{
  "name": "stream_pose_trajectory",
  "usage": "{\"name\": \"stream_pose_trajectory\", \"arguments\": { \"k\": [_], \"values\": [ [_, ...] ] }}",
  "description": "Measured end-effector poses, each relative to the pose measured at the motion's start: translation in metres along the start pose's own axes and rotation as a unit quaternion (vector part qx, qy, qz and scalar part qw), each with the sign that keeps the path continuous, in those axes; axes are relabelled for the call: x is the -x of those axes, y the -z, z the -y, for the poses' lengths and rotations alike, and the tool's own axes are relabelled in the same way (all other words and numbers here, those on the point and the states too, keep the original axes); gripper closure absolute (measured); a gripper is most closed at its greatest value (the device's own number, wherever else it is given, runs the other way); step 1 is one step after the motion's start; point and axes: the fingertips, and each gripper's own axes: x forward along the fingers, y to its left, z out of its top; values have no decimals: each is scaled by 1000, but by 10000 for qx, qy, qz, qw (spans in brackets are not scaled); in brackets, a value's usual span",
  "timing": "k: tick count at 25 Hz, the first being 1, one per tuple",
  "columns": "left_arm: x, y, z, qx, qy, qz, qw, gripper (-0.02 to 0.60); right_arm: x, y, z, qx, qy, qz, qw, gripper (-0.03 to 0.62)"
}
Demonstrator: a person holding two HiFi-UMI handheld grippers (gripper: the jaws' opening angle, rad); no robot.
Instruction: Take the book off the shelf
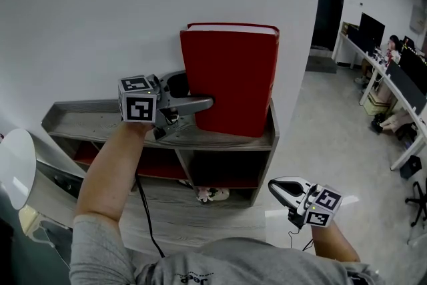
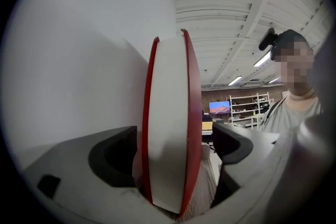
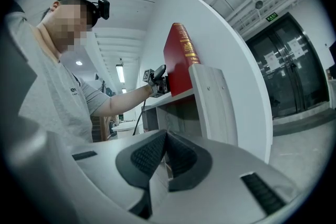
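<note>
left gripper [image 1: 195,98] fingers apart astride upright red book [image 1: 233,77], not clamped | clamp covers squarely, then draw off surface [image 1: 87,118] | right gripper [image 1: 280,189] fingers together, empty

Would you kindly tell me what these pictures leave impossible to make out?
Title of the red book: right gripper view, gold spine print too small.
The small object at the foot of the shelf: head view, shadowed, too small to identify.
Far jaw of the left gripper: head view, hidden behind the book.
Book's bottom edge: left gripper view, hidden by the gripper's body.
</note>
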Motion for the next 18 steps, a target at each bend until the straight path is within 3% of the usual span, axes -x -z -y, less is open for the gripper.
{"name": "stream_pose_trajectory", "arguments": {
  "k": [5, 7, 8, 18],
  "values": [
    [-11, 4, 0, -197, 88, -124, 9997, 121, 3, 1, 2, -30, 35, 0, 10000, 583],
    [-10, 4, -2, -226, 58, -74, 9997, 217, 3, 2, 3, -43, 49, 1, 10000, 583],
    [-9, 4, -3, -228, 59, -43, 9997, 234, 3, 2, 3, -44, 52, 4, 10000, 583],
    [-1, -2, 14, -476, -158, 88, 9987, 281, 8, -2, 1, 12, -23, 1, 10000, 583]
  ]
}}
